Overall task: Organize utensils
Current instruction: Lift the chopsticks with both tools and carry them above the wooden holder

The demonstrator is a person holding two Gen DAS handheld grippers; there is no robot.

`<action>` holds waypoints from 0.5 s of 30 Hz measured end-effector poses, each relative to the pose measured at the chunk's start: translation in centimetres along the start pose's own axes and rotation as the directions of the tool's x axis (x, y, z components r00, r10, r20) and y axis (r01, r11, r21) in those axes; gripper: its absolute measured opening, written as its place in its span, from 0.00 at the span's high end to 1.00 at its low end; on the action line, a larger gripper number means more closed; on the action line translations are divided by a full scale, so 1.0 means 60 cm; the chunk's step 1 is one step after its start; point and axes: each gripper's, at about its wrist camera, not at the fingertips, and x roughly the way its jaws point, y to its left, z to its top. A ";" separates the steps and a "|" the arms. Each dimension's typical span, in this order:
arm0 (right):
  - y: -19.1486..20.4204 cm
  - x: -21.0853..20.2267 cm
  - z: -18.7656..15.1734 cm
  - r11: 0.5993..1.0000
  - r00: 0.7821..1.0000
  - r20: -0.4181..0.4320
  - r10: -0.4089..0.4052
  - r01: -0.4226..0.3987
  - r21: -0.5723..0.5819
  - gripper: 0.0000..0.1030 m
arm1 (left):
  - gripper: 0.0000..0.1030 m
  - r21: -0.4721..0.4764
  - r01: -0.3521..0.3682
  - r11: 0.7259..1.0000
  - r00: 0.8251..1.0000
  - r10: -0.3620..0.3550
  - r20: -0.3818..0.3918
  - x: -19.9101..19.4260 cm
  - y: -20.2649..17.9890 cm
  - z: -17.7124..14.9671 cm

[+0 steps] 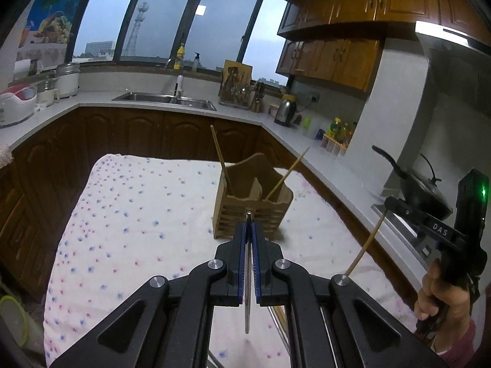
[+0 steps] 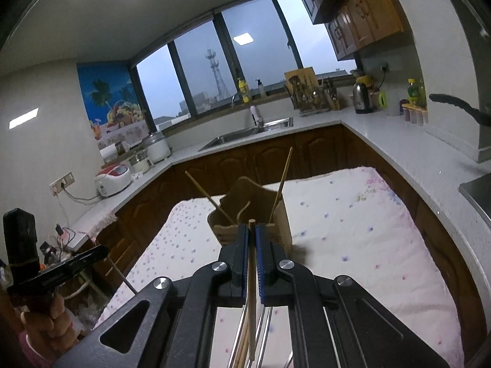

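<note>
Left wrist view: the left gripper [image 1: 249, 230] has its jaws closed almost flat on a thin metal utensil [image 1: 248, 300], seen edge-on, whose tip pokes out just past the fingertips and whose other end hangs down toward 6 o'clock. What kind of utensil it is cannot be told from this angle. At 12 o'clock from the fingertips, near but apart, stands the wooden holder [image 1: 252, 204] on the flowered cloth [image 1: 129, 214], with one chopstick [image 1: 221, 160] leaning in its left compartment and another chopstick [image 1: 287, 174] leaning out to 2 o'clock from the right one. At 3 o'clock the right gripper [image 1: 387, 204] is up off the cloth, a wooden stick running down from it.

Right wrist view: the right gripper [image 2: 252, 230] is clamped on a wooden chopstick [image 2: 251, 291], its end showing just beyond the fingertips. The holder [image 2: 250, 214] sits right at 12 o'clock, very near. More sticks and metal handles lie on the cloth at 6 o'clock. The left gripper [image 2: 104, 253] shows at 9 o'clock.

Both pieces look picked and carried, so the step in hand seems to be the drop into the holder. The next move calls for tipping each piece end-down over an open compartment, clear of the leaning chopsticks, then loosening the jaws.
</note>
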 end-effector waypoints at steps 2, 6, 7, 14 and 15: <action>0.000 0.002 0.008 1.000 1.000 0.013 -0.001 0.001 0.002 0.95 | 0.98 -0.010 0.008 1.000 1.000 -0.008 0.021 0.001 0.006 0.007; -0.004 0.014 0.031 1.000 0.999 0.046 -0.006 0.006 0.008 0.95 | 0.98 -0.023 0.008 1.000 0.998 -0.007 0.056 0.008 0.016 0.021; -0.004 0.017 0.034 1.000 0.999 0.053 -0.006 0.005 0.011 0.95 | 0.98 -0.028 0.009 1.000 0.998 -0.007 0.066 0.011 0.019 0.028; -0.006 0.047 0.087 0.999 0.992 0.130 0.003 -0.008 0.038 0.95 | 0.98 -0.035 0.015 0.999 0.991 -0.010 0.130 0.042 0.034 0.068; -0.007 0.051 0.097 0.999 0.990 0.144 0.006 -0.012 0.040 0.95 | 0.98 -0.038 0.017 0.999 0.990 -0.011 0.141 0.050 0.036 0.080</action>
